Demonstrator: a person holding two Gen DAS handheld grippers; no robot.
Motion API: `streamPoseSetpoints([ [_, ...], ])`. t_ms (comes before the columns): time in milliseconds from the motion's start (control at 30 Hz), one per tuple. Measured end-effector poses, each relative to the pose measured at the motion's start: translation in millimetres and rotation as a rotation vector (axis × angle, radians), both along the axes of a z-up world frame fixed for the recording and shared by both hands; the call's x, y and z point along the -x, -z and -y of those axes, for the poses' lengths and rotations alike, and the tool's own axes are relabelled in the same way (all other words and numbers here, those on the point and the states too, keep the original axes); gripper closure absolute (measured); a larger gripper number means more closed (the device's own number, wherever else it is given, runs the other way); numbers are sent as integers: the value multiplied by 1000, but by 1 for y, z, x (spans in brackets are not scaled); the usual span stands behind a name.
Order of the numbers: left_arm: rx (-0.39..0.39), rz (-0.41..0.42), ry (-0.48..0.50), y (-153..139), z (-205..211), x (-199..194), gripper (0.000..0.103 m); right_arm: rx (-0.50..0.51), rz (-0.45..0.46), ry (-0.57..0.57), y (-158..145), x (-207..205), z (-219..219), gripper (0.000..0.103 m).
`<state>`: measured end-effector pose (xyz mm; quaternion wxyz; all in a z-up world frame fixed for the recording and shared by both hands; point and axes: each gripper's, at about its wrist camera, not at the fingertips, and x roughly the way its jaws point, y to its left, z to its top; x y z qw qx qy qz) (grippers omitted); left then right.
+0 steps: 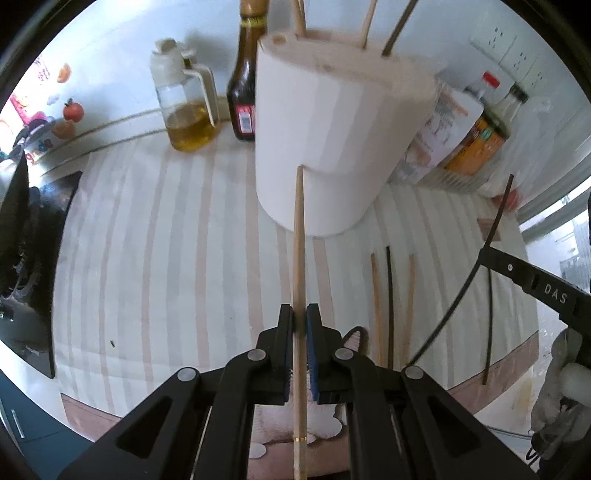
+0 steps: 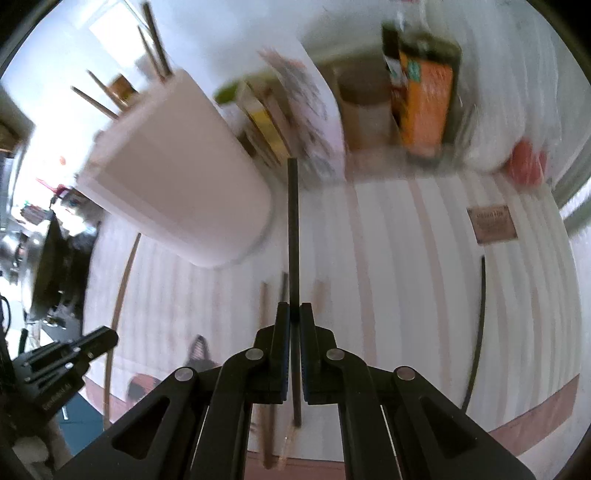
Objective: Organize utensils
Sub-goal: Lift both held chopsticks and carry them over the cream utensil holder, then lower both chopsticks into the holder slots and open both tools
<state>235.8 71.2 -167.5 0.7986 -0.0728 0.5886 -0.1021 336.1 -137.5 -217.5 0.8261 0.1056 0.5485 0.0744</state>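
While the left gripper (image 1: 300,321) clamps a pale wooden chopstick (image 1: 299,258) between its fingers (image 1: 286,325), the stick points far toward the white holder (image 1: 325,147), its tip showing against the holder's near wall. That holder stands on the striped bench (image 1: 166,240), with several chopsticks rising from holes in its top (image 1: 369,22). To the right, three loose chopsticks (image 1: 389,306), two pale and one dark between them, lie side by side on the bench; another dark one (image 1: 489,325) lies further right. Behind the holder stand an oil jug (image 1: 184,103), a dark bottle (image 1: 243,92) and packets (image 1: 469,136).

From the right wrist view, blurred, the right gripper (image 2: 294,314) is clenched on a black chopstick (image 2: 293,229), which points far, just right of the holder (image 2: 177,173). The left gripper (image 2: 74,354) shows at the near left with its pale stick (image 2: 118,314). Loose sticks (image 2: 264,332) lie under the right fingers (image 2: 282,321), and one dark stick (image 2: 478,332) lies to the right.
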Motion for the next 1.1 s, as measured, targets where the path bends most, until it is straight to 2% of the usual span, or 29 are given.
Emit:
streamPoseSetpoints([
  [33,7,14,-5,-5,-2,1,98,-7,20,-1,-19,-1,3,98],
  [400,76,175,-55,-73,-24,1,98,-53,165,-32,-86,-1,-16,99],
  [700,127,331,-74,-135,-30,-19,98,-77,308,-61,-162,-1,-20,99],
  [900,116,443,-85,-172,-28,-53,98,-65,398,-76,-215,-12,-25,99],
  [1100,51,527,-96,-192,-20,-93,98,-29,461,-55,-245,-35,-28,99],
])
